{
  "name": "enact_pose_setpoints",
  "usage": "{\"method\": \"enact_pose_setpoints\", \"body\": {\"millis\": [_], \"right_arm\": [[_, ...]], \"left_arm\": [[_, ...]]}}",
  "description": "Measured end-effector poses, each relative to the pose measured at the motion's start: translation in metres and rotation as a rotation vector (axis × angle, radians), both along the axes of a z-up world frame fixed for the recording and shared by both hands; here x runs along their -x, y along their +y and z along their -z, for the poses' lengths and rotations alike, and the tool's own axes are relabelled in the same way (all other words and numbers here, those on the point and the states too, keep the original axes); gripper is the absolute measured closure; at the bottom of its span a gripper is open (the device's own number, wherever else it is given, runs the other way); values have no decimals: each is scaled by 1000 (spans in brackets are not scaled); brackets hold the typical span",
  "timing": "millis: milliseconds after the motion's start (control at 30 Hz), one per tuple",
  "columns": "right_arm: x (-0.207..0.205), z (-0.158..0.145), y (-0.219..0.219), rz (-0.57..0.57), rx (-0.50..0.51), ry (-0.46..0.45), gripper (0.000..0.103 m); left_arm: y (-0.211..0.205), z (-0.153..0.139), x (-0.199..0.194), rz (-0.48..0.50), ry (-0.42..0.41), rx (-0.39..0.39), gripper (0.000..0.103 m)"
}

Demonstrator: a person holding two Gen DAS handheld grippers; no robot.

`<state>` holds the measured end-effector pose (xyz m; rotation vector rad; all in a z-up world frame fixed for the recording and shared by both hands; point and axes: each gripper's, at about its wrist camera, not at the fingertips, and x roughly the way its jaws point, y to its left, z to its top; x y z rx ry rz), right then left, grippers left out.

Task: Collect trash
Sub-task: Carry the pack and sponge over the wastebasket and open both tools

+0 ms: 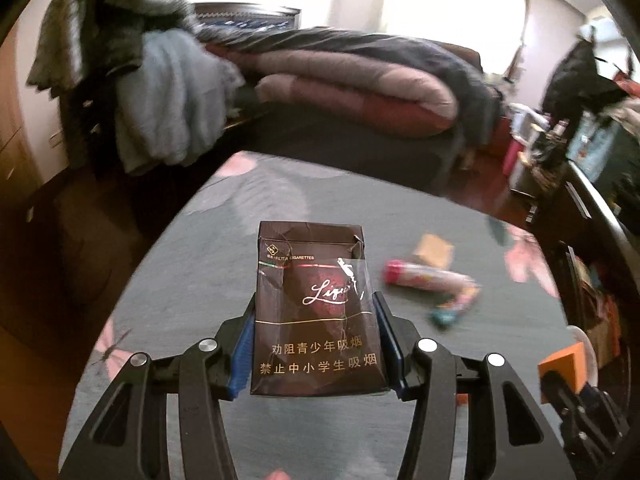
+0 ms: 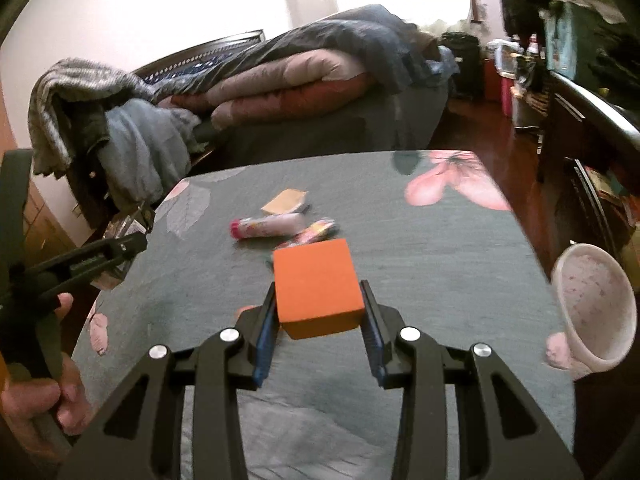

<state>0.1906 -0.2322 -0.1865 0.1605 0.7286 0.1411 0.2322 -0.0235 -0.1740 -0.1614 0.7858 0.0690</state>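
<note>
So the left gripper [image 1: 316,344] is clamped on a dark brown cigarette pack [image 1: 316,304], blue pads squeezing both of its long sides, pack standing upright between the fingers and lifted clear of the table [image 1: 168,280]. The top of the pack looks crumpled and torn.

The right gripper [image 2: 318,320] is doing the same with an orange block [image 2: 320,288], pinched between its pads and held above the table.

Rest of the trash is still on the grey flowery tablecloth: ahead of the right gripper, just past the orange block, there's a pink-capped tube [image 2: 266,226] lying on its side, a small tan box [image 2: 285,201] right behind it, and a colourful wrapper [image 2: 316,230] touching the tube's far end. Off to the right gripper's right, near the table edge, sits a pinkish speckled bowl [image 2: 596,308], tipped toward the camera.
</note>
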Motion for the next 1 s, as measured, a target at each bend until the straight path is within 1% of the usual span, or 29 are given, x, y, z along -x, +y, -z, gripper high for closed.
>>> {"method": "enact_pose_setpoints", "body": {"millis": [67,167,200,433,667,700,867,900,1000], "right_arm": [[6,0,-17,30,-5,-6,65],[16,0,-47,86,-20,-12,65],[20,0,-58,106,-24,-14,65],[43,7,-137,251,-53,-19,65],[65,18,-211,405,-81,-19,65],[67,20,-222,428,-83,-18,64],[74,34,-273,538,-85,-6,64],[73,37,-281,551,-86,-2,64],[70,48,-303,590,-88,15,64]], "left_arm": [[-17,-5,1,41,-14,3,50],[-57,-15,4,137,-38,8,50],[-67,-17,4,161,-41,10,50],[-166,-21,1,383,-45,12,50],[-259,-19,1,574,-38,10,50],[-278,-19,1,611,-42,7,50],[-338,-13,5,718,-36,-18,50],[-353,-10,4,743,-28,-24,50],[-383,-2,4,790,-21,-40,50]]}}
